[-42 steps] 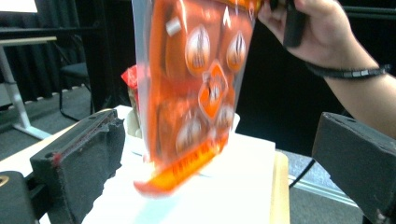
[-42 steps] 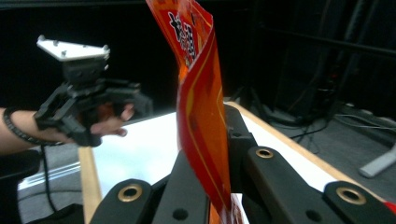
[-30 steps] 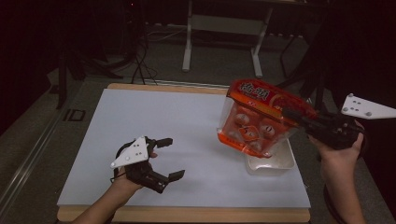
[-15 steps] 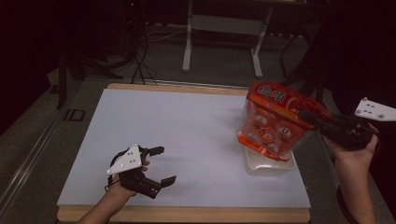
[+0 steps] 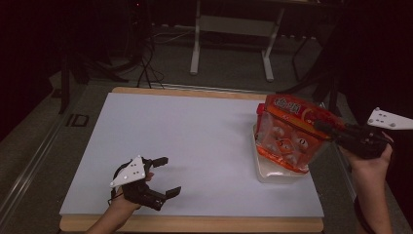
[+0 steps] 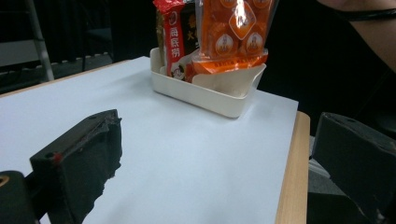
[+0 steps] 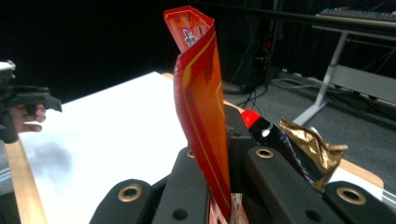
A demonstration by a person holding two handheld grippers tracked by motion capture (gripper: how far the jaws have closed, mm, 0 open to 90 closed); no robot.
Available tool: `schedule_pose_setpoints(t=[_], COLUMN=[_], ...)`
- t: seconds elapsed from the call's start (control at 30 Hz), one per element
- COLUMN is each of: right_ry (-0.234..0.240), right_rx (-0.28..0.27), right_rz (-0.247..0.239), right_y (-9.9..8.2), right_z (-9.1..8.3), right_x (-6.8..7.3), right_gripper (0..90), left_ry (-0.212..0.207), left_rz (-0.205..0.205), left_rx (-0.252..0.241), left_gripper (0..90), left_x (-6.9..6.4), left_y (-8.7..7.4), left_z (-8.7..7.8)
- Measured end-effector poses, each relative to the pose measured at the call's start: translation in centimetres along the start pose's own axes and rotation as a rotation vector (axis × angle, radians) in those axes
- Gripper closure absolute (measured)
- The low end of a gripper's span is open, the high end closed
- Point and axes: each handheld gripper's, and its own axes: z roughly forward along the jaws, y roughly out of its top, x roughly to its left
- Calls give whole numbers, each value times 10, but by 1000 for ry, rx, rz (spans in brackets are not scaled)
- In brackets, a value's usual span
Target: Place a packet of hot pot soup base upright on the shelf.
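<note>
Orange snack bag [image 5: 292,134] hangs upright-tilted from right tongs [image 5: 325,127], pinched at its edge, bottom just over white tray [image 5: 272,174] directly below. Left tongs [image 5: 165,175] spread, empty, well apart across the surface [image 5: 195,136]. Right hand nearer.

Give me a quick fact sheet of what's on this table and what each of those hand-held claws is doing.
surface: white table top on a wooden board
container: white tray near the table's right edge
in the tray: red snack packet, standing upright
right gripper: shut on the orange snack bag, holding it over the tray
bag's bottom edge: at the tray's rim; whether they touch is unclear
left gripper: open, holding nothing, low over the table's near left part
</note>
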Motion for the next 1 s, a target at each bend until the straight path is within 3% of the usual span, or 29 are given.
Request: schedule_pose_setpoints(t=[0.43,0.83,1.0], right_ry=[-43,-30,-31], right_rx=[92,64,92], right_rz=[9,67,72], right_y=[-14,-32,-40], right_z=[23,18,22], right_x=[-3,-8,-8], right_gripper=[900,900,900], left_ry=[3,6,10], left_rz=[-19,-36,-39], left_rx=[0,10,9], left_gripper=[20,20,20], left_x=[1,3,3], left_y=[-6,-12,-13], left_z=[2,4,5])
